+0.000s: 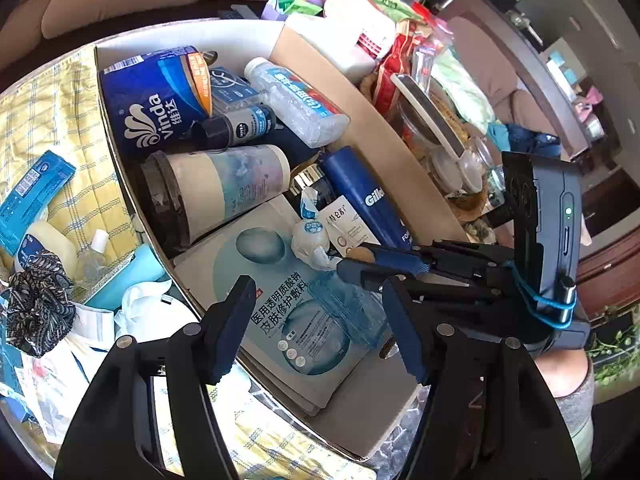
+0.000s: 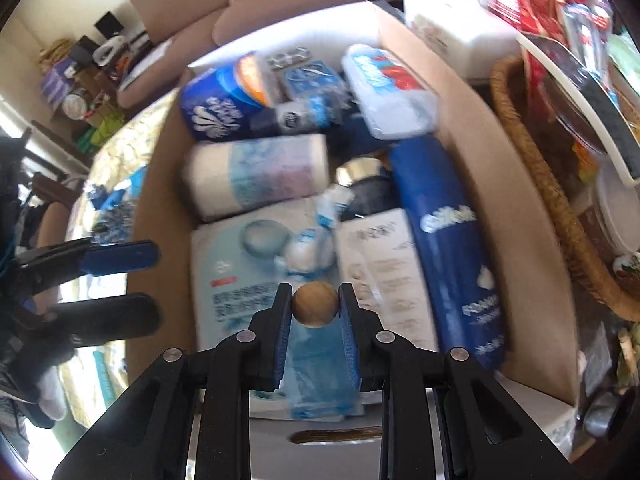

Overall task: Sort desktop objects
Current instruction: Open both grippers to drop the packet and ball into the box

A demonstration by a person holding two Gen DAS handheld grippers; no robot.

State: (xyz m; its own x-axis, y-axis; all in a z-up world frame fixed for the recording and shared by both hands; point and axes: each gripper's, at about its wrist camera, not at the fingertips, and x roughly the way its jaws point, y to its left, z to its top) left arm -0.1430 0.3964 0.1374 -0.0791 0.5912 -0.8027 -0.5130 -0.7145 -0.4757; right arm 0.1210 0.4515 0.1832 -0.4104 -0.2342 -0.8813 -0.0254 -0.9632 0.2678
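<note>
The right wrist view is blurred, so labels there are hard to read. The left gripper (image 1: 316, 312) stands released, its jaws wide apart above the cardboard box (image 1: 384, 128). The right gripper (image 2: 315, 304) is clenched around a small round wooden ball (image 2: 315, 303), smooth and brown, over the flat glossy mask packet (image 2: 240, 276) inside the box.

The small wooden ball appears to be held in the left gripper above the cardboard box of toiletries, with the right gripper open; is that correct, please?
Not quite: the sides are swapped. The right wrist view shows the right gripper shut on the small wooden ball above the cardboard box of toiletries, and the left wrist view shows the left gripper open.
</note>
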